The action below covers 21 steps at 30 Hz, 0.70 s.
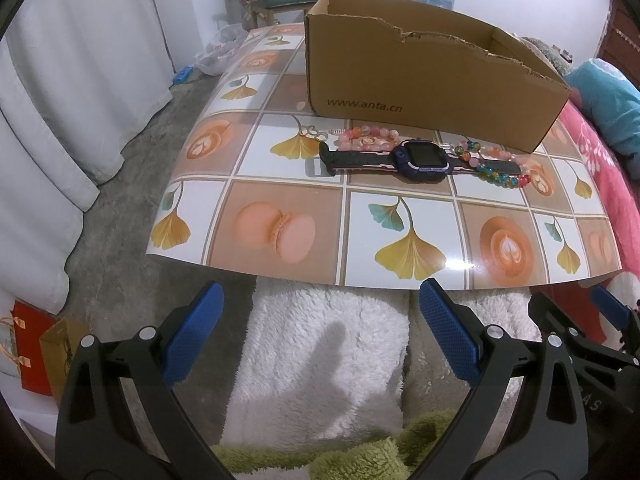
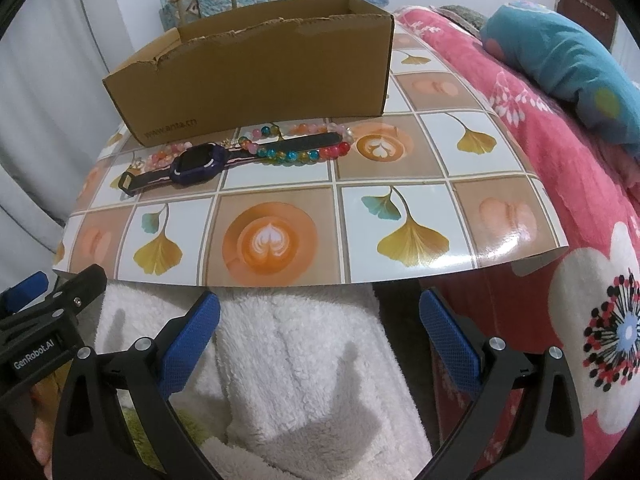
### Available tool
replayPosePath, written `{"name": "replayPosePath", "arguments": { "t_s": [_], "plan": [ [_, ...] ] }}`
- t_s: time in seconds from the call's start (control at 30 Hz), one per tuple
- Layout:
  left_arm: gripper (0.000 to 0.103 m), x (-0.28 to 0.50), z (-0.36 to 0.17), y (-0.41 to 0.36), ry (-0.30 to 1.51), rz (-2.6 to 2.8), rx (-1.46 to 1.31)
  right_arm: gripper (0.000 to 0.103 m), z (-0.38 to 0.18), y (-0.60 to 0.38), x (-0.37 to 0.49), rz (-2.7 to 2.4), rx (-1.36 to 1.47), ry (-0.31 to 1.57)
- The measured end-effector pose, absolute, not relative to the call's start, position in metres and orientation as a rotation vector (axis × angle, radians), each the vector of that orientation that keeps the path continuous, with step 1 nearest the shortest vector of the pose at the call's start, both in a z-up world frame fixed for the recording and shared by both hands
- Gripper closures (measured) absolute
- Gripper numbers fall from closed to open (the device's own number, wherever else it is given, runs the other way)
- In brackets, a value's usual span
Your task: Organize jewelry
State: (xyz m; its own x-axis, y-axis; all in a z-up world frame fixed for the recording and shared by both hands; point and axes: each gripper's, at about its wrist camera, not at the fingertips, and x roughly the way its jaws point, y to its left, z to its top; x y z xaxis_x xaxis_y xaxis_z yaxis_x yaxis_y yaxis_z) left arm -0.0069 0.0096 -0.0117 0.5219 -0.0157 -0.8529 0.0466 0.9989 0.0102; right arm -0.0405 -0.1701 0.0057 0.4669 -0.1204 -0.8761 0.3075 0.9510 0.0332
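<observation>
The left gripper (image 1: pixel 320 336) has its two blue fingers (image 1: pixel 194 334) spread wide apart, and nothing is between them. It hangs over a fluffy white blanket (image 1: pixel 320 360), just short of the near edge of the table mat (image 1: pixel 280 200) with leaf and coffee pictures on it.

Far ahead of these fingers, a little to the right, the jewelry lies in a row on the mat. First comes a pink bead bracelet (image 1: pixel 368 138) with a small silver clasp at its left end. Touching it in front is a purple watch (image 1: pixel 424 158) with a dark strap, lying flat. Its right strap end lies across a colorful bead bracelet (image 1: pixel 498 168) with blue, yellow and red beads. Just behind all three stands an open cardboard box (image 1: pixel 420 92) with a torn top edge.

The right gripper (image 2: pixel 319 338) has its blue fingers (image 2: pixel 452 344) spread wide too, and they hold nothing. It also hangs over the white blanket, close to the mat's near edge. From here the watch (image 2: pixel 196 164) sits far ahead and to the left of the fingers. The colorful bracelet (image 2: pixel 304 152) is almost straight ahead, and the box (image 2: pixel 256 80) stands behind them. To the right of the fingers lies a pink flower blanket (image 2: pixel 560 168).
</observation>
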Motion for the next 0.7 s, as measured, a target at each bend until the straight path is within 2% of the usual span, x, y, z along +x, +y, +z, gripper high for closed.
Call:
{"name": "replayPosePath", "arguments": {
  "t_s": [0.7],
  "plan": [
    [0.008, 0.004, -0.018, 0.013, 1.047, -0.027, 0.028, 0.006, -0.002, -0.173, -0.037, -0.295, 0.171, 1.086]
  ]
}}
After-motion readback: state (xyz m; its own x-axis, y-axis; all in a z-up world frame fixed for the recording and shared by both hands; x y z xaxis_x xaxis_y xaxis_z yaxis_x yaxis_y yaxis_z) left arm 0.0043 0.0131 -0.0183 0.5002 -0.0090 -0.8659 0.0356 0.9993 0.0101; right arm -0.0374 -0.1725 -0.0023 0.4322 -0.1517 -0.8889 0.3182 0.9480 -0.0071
